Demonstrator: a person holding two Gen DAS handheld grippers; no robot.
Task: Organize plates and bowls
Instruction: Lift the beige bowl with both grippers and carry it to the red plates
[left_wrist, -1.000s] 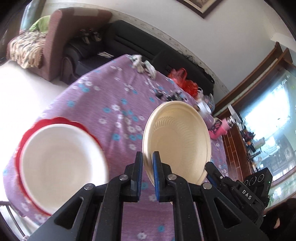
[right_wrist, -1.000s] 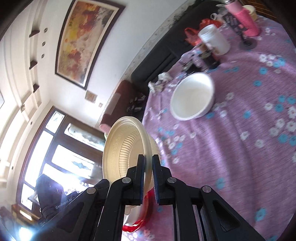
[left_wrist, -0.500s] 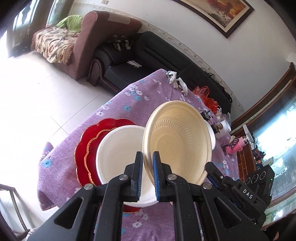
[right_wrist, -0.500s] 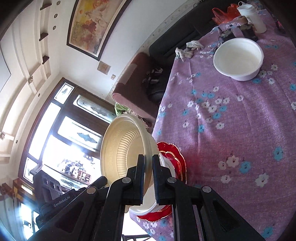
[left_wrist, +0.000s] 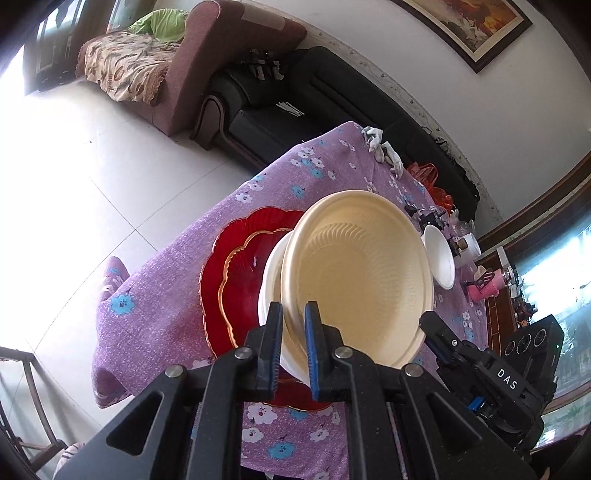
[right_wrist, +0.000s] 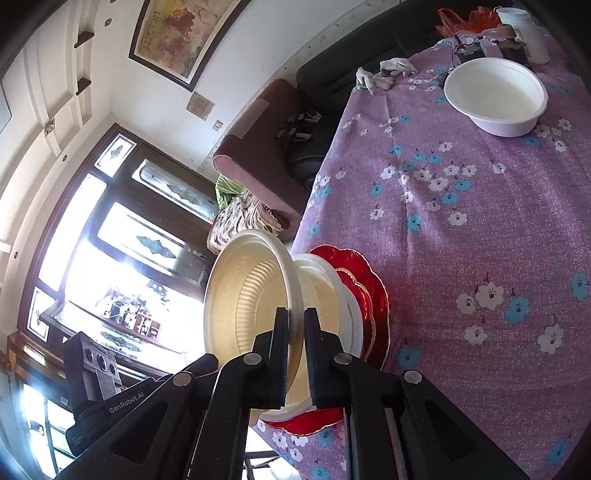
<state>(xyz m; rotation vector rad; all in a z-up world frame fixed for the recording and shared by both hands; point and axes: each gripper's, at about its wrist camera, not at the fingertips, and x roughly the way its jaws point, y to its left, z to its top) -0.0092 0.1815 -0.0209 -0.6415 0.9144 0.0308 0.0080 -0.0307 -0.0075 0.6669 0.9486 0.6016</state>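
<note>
Both the left gripper (left_wrist: 293, 314) and the right gripper (right_wrist: 295, 321) pinch the cream bowl's (left_wrist: 354, 280) rim over the white bowl (right_wrist: 345, 306) on the red plates (left_wrist: 236, 266), unreleased, while another white bowl (right_wrist: 496, 98) waits at two o'clock.

Cream ribbed bowl (left_wrist: 354, 273), white bowl (right_wrist: 495, 96), red gold-edged plates (left_wrist: 240, 266), purple tablecloth (right_wrist: 461, 229) w/ blue & white flowers

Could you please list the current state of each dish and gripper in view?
cream bowl: tilted, held by its rim at opposite sides, over the stack.
left gripper: shut on the cream bowl.
right gripper: shut on the cream bowl.
white bowl in stack: sits on the red plates.
red plates: stacked at the table's edge.
far white bowl: upright, empty, apart.
</note>
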